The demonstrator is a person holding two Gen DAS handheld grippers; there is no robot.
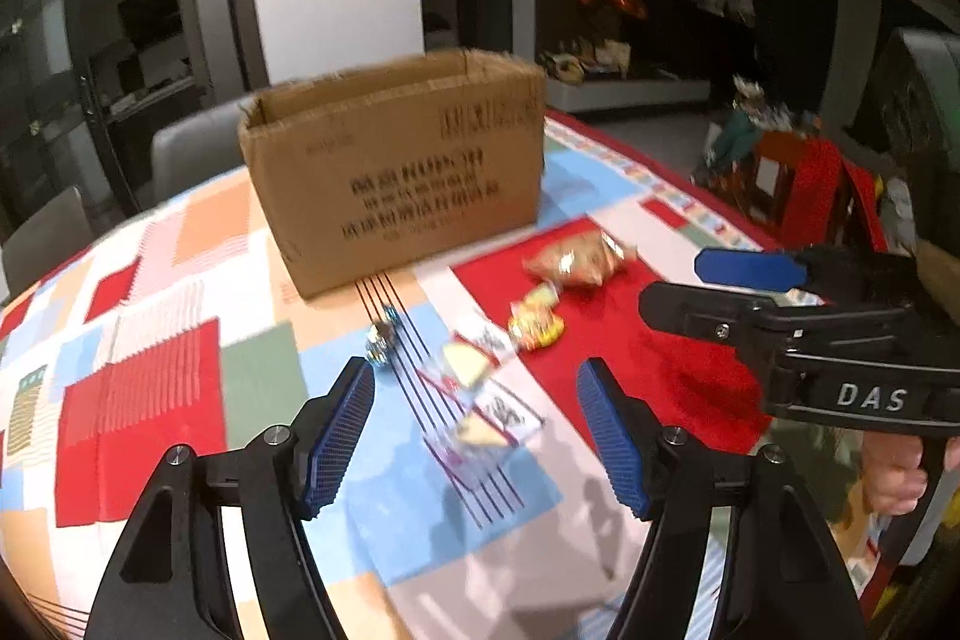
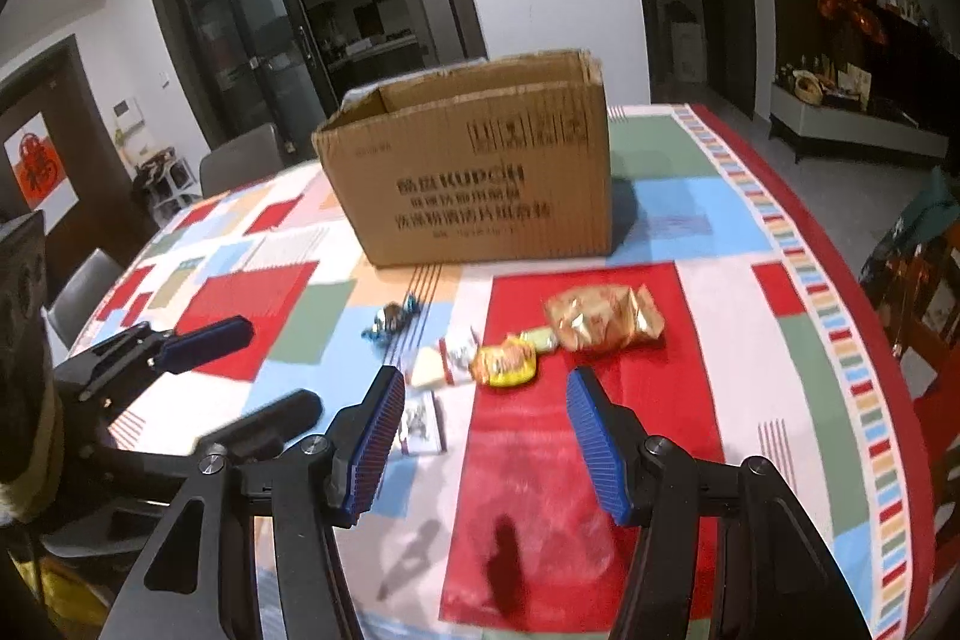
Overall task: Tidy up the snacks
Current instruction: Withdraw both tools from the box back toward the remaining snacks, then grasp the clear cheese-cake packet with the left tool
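An open cardboard box (image 1: 396, 172) (image 2: 480, 172) stands at the far side of the table. In front of it lie several snacks: a golden bag (image 1: 579, 256) (image 2: 603, 319), a yellow packet (image 1: 537, 322) (image 2: 504, 361), two white wafer packs (image 1: 471, 361) (image 2: 441, 364), the nearer one (image 1: 495, 421) (image 2: 423, 424), and a small blue-silver candy (image 1: 381, 340) (image 2: 393, 319). My left gripper (image 1: 477, 424) is open and empty above the white packs. My right gripper (image 2: 486, 436) is open and empty just before the yellow packet; it also shows in the left wrist view (image 1: 684, 283).
The table carries a patchwork cloth (image 1: 138, 388) (image 2: 708, 232) in red, blue and white. Grey chairs (image 2: 240, 160) stand behind the table at the left. A red chair with clutter (image 1: 798, 184) stands off the right edge. The left gripper shows at the left of the right wrist view (image 2: 270, 370).
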